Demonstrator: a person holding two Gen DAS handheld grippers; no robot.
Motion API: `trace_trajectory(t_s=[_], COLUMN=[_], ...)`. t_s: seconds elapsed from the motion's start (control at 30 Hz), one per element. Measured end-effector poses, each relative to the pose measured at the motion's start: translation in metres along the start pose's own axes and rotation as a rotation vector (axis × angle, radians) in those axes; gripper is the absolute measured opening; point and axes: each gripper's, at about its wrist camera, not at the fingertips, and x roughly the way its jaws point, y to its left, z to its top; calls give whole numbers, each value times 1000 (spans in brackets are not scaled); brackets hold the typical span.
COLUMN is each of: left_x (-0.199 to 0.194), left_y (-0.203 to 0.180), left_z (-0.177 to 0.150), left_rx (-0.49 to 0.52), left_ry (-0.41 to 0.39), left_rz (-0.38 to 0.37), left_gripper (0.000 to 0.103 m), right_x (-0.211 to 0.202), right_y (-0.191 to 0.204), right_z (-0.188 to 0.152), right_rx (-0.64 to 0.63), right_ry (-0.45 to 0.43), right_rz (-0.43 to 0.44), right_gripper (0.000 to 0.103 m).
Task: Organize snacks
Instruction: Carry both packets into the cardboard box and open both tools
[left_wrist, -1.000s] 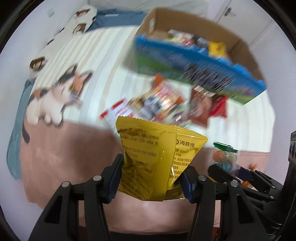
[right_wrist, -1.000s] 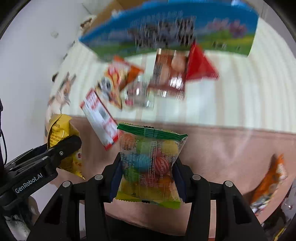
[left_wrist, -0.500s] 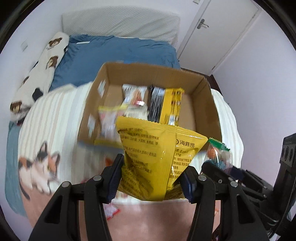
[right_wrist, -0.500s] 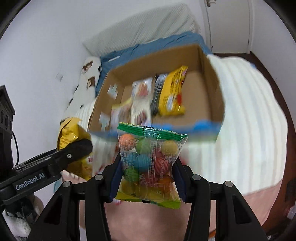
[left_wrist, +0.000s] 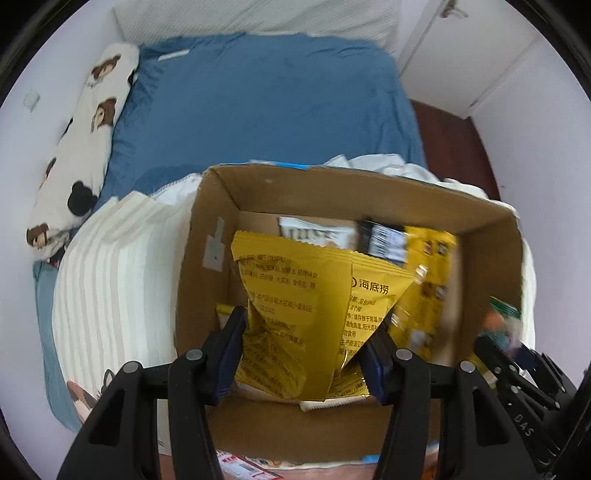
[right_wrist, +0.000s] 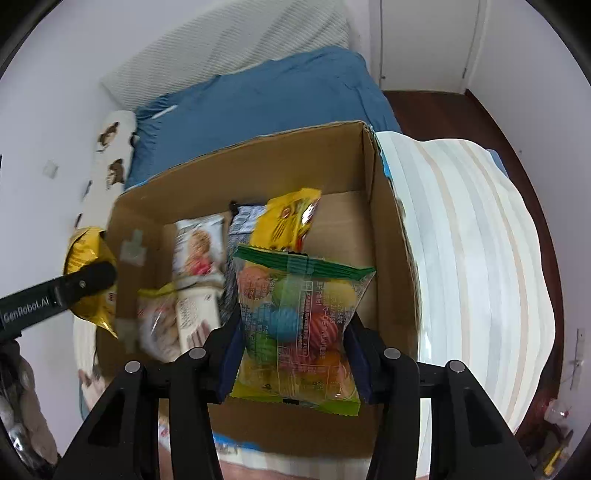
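My left gripper (left_wrist: 308, 354) is shut on a yellow snack bag (left_wrist: 310, 314) and holds it over the near-left part of an open cardboard box (left_wrist: 491, 266). My right gripper (right_wrist: 293, 360) is shut on a clear bag of coloured balls (right_wrist: 299, 325) with a green top, held over the near-right part of the same box (right_wrist: 384, 236). Inside the box lie a white cookie pack (right_wrist: 199, 251), a yellow packet (right_wrist: 288, 221) and a dark packet (left_wrist: 384, 242). The left gripper's arm (right_wrist: 55, 295) shows at the left in the right wrist view.
The box stands on a cream striped blanket (left_wrist: 114, 280) on a bed with a blue cover (left_wrist: 258, 110). A bear-print pillow (left_wrist: 81, 147) lies along the left wall. A red-and-white packet (left_wrist: 240, 467) lies in front of the box. A door (right_wrist: 424, 44) is at the back right.
Both grippers have risen from the pile of snacks on the blanket and moved forward over the box, each still holding its bag. The box now fills the view below them.
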Motion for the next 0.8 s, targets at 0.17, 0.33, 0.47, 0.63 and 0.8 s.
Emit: trace_trajectory(t_s=[0.17,0.33,0.47,0.63,0.8], left_x=[27,46,51,48,33], left_y=[14,22,30,25,18], left_z=[21,34,41,40,28], left_rx=[-3,-7,-32,-9,-5], left_ry=[34,80,82,54,15], left_rz=[48,63,28,27,-10], left_gripper=[54,58,86,87,87], right_x=[23,40,49,52,44], right_y=[-4,-2,1,7,9], right_z=[21,33,39,39,36], right_rx=[13,16,10,-23,-28], right_ry=[31,56,82,101,84], right_rz=[-41,-82,-102,-126,-120], right_gripper=[53,56,93,97,97])
